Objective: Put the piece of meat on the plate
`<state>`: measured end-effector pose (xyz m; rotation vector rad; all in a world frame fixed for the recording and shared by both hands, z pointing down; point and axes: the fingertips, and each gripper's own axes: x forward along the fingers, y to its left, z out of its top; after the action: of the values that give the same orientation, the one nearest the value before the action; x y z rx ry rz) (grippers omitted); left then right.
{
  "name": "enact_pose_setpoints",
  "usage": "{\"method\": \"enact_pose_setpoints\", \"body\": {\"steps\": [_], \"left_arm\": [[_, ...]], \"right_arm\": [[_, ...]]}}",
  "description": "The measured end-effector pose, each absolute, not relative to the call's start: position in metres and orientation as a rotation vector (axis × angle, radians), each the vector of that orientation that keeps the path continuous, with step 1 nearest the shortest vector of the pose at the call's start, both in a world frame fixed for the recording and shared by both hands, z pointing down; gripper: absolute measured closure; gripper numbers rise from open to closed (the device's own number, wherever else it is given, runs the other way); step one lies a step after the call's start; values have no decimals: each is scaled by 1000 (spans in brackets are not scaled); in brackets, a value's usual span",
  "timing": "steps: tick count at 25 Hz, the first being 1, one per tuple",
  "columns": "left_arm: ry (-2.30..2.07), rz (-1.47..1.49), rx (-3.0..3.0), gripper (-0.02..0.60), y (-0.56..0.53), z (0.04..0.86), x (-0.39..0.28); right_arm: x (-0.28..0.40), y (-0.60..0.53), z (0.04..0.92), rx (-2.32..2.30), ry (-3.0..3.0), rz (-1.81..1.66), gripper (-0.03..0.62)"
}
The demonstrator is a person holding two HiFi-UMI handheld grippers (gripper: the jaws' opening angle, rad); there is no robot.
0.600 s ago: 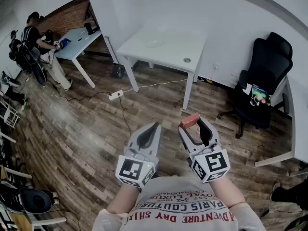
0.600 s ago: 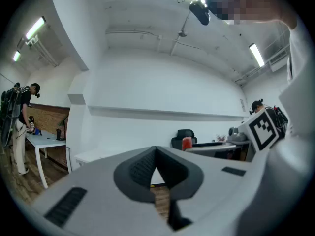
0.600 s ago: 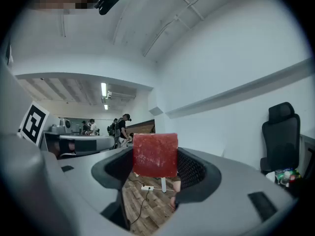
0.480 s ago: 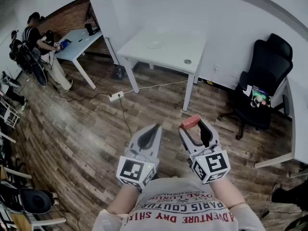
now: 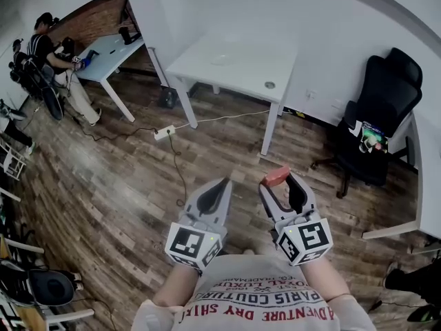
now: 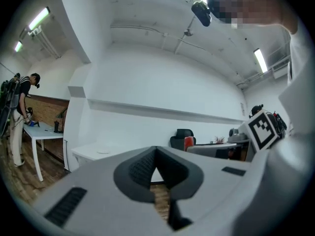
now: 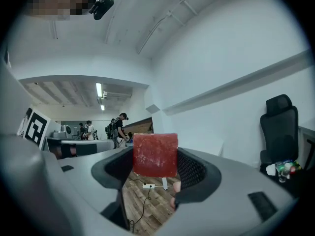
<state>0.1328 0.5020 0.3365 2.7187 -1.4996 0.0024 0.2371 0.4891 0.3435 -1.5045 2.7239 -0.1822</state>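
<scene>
Head view looks steeply down, gripper views level; all share the chair (image 5: 383, 116).

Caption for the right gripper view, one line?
Right gripper clamps a red piece of meat between its jaws; wooden floor and white wall beyond.

The person's shirt (image 5: 265, 296) reads "PARIS COUTURE" and "ADVENTURE DRY".

Office or lab workspace, open-plan.
- Wood-plank floor (image 5: 103, 185), plain white walls (image 5: 331, 40), brick-faced wall section (image 5: 93, 23) at far left.
- White bench (image 5: 234, 64) against far wall. Second white bench (image 5: 103, 52) at far left, person (image 5: 43, 50) standing at it.
- Black office chair (image 5: 386, 109) at right.
- Power strip (image 5: 164, 134) on floor, cable trailing.
- Ceiling strip lights (image 6: 38, 18), exposed conduit (image 6: 147, 30) overhead.
- More people (image 7: 119, 127) standing in far background.
</scene>
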Motion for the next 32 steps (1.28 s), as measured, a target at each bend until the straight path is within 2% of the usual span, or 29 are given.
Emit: {"method": "enact_pose_setpoints", "body": {"steps": [10, 26, 32], "left_arm": [[-1468, -30, 2693, 578, 445, 336, 92], [-1463, 36, 2705, 578, 311, 336, -81], [-1427, 12, 2695, 578, 278, 339, -111]], "right_arm": [[199, 439, 344, -1511, 2750, -198, 310], [49, 316, 341, -1616, 2753, -177, 310], [20, 281, 332, -1637, 2735, -181, 311]]}}
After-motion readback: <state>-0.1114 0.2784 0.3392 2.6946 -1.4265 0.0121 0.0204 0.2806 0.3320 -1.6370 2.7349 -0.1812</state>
